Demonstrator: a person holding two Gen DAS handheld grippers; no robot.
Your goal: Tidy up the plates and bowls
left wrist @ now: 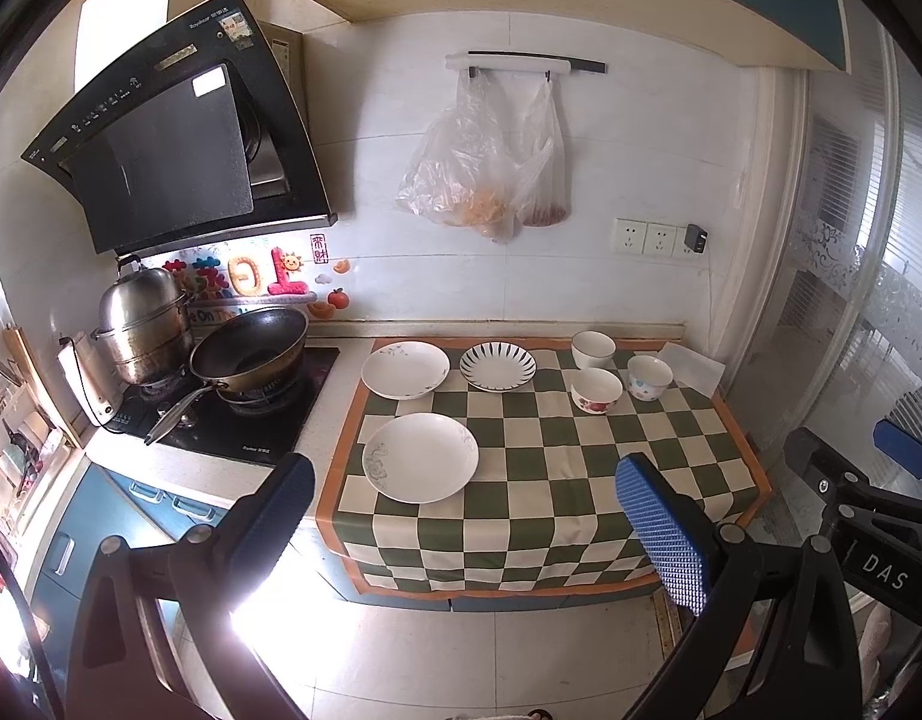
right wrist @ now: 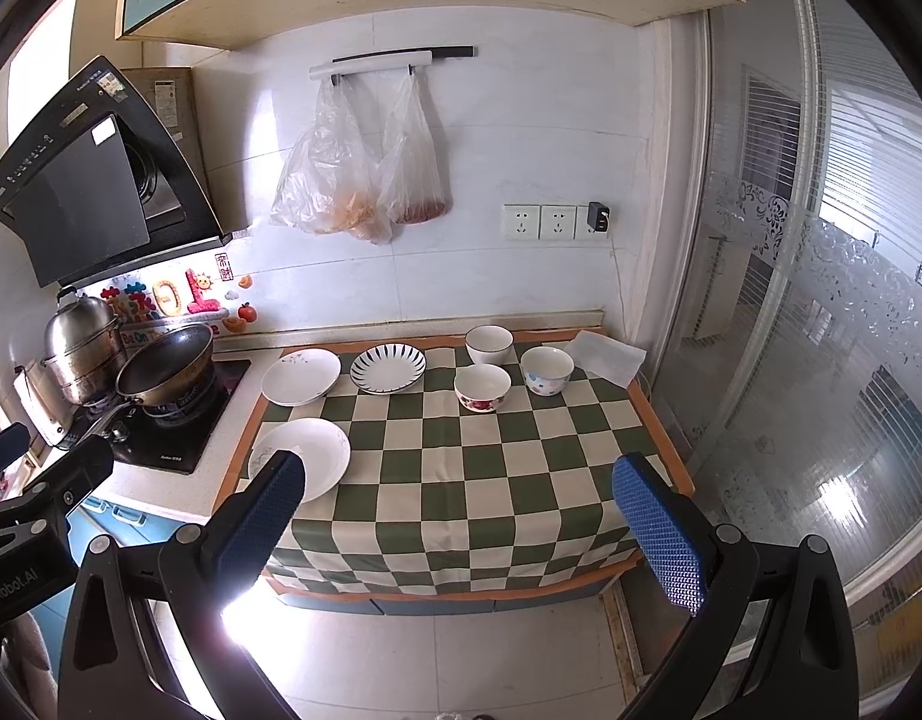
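On the green-and-cream checked cloth (left wrist: 538, 468) lie three plates: a white one near the front left (left wrist: 420, 457) (right wrist: 308, 456), a white one at the back left (left wrist: 405, 369) (right wrist: 302, 376), and a black-striped one (left wrist: 498, 366) (right wrist: 388, 368). Three bowls stand at the back right: a white one (left wrist: 593, 349) (right wrist: 489, 344), a red-flowered one (left wrist: 596, 390) (right wrist: 482, 387) and a dotted one (left wrist: 649, 377) (right wrist: 546, 370). My left gripper (left wrist: 466, 516) and right gripper (right wrist: 461, 510) are both open and empty, held off the counter's front edge.
A black wok (left wrist: 248, 357) and a steel steamer pot (left wrist: 144, 324) sit on the hob at the left. Plastic bags (left wrist: 478, 168) hang on the wall. A folded white cloth (left wrist: 691, 366) lies at the back right. A glass sliding door (right wrist: 820, 330) stands on the right.
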